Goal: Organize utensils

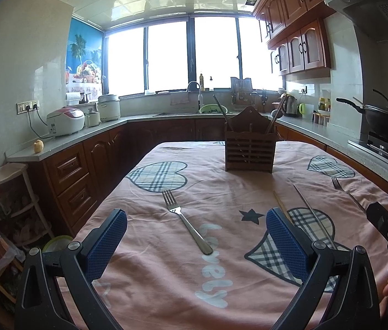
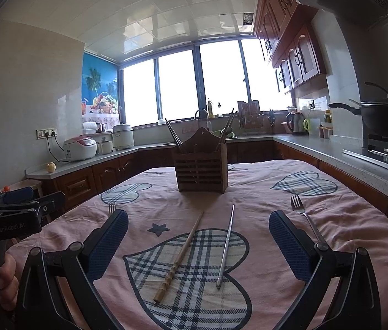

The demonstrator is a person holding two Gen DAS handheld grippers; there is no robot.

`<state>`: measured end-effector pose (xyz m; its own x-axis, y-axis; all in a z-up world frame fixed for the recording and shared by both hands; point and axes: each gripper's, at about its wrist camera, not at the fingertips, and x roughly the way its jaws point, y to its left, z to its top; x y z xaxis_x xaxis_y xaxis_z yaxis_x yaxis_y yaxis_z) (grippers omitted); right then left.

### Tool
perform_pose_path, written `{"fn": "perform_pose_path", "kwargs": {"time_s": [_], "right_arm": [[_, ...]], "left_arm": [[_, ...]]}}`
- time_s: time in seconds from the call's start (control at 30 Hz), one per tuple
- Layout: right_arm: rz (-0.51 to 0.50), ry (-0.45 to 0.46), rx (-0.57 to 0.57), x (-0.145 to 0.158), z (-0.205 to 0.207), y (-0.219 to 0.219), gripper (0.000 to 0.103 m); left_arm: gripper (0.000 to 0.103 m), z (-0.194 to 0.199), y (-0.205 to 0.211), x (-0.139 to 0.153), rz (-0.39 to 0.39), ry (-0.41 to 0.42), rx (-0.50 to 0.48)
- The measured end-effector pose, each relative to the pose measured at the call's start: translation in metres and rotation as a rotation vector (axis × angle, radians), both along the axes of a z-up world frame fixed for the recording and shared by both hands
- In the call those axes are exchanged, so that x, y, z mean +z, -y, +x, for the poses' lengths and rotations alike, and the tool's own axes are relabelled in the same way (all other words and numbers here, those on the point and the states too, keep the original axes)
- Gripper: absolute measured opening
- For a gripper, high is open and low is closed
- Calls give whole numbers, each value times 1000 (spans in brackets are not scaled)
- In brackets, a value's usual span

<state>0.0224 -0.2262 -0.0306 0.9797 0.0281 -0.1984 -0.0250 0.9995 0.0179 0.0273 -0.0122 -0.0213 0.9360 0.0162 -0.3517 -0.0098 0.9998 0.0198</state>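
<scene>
**Four utensils loose on soft cloth, both grippers empty**

A home kitchen, bright windows behind; the table (image 2: pixel 331 220) is covered by a pink cloth with plaid hearts, wrinkled in places. A slatted wooden utensil holder (image 2: pixel 200 172) stands upright toward the far end, chopsticks already leaning in its outer compartments.

Still lying flat on the cloth: a fork (image 1: pixel 185 221) ahead of the left gripper (image 1: pixel 196 236); a wooden chopstick (image 2: pixel 179 258) and a metal chopstick (image 2: pixel 225 247) side by side, apart, between the fingers of the right gripper (image 2: pixel 198 238); a second fork (image 2: pixel 305 216) just outside its right finger. Both grippers hover above the cloth with jaws wide open, holding nothing.

Risks noted:
- Thin, flat pieces on soft fabric: closing jaws may pinch cloth with the utensil and drag it, shifting the holder.
- The metal chopstick is smooth and narrow; a grip off its middle would likely let it pivot or slip.
- The two chopsticks lie near each other; one grasp may disturb the other.
- The holder looks light; a utensil inserted at an angle could catch a slat or tip it.
- Mismatched chopsticks could land in the wrong compartment.
</scene>
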Motion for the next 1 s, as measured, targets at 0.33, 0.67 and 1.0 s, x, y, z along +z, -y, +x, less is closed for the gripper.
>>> {"fn": "perform_pose_path", "kwargs": {"time_s": [0.33,0.67,1.0], "right_arm": [[0,7,0,3,-2,1,103],[-2,15,-1,7,-4,-2,103],[-2,9,0,7,-3,-2,103]], "left_arm": [[102,-1,0,1,-9,0,6],[102,-1,2,0,-1,3,10],[102,0,4,-1,-2,3,9]]}}
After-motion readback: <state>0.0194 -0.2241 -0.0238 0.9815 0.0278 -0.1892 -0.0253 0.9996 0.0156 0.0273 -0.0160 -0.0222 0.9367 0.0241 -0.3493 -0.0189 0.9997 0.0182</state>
